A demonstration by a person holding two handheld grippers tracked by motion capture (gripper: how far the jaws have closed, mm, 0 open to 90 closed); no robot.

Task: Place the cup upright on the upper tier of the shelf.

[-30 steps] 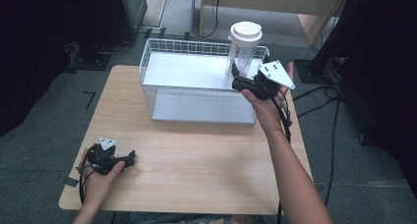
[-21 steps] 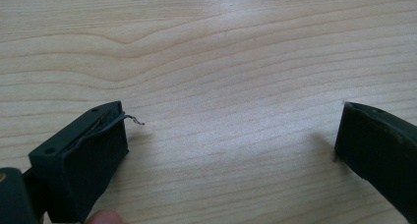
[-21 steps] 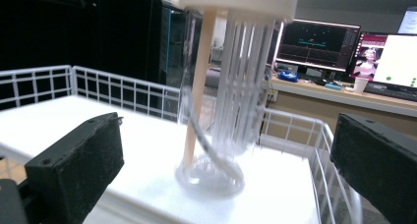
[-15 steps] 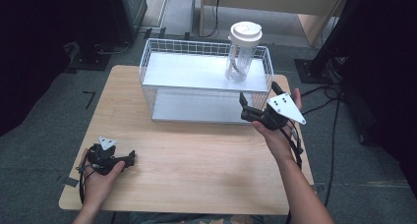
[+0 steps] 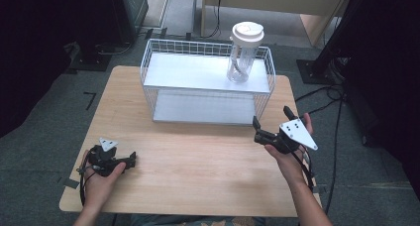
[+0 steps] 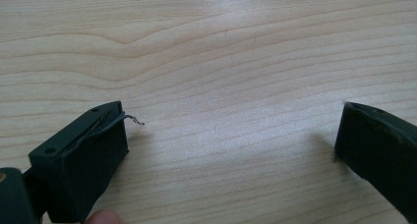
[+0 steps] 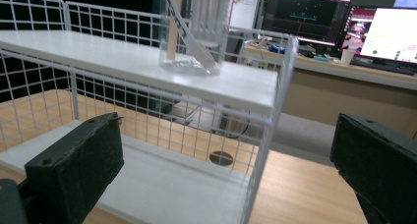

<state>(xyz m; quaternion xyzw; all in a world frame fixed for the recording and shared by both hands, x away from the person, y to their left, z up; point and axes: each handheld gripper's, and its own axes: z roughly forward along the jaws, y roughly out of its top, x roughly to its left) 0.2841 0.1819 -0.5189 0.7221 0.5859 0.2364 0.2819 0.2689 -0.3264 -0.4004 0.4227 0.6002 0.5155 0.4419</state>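
My right tool (image 5: 270,129) hovers spread beside the wire rack (image 5: 158,62), where the lidded cup (image 5: 243,52) stands on the top shelf; my left tool (image 5: 130,161) (spread too) rests on the desk (image 5: 198,176).

Matt wood table (image 5: 198,176), white wire rack (image 5: 148,72)

Room's pretty dim. The light wooden table (image 5: 198,186) sits on grey carpeted floor (image 5: 54,122), with black cables (image 5: 337,132) snaking across it at 3 o'clock. Dark black furniture (image 5: 124,8) stands at 11 o'clock, and a pale wooden desk (image 5: 297,3) at 1 o'clock. From the right gripper view, lit computer monitors (image 7: 305,15) glow on a beige counter (image 7: 344,67).
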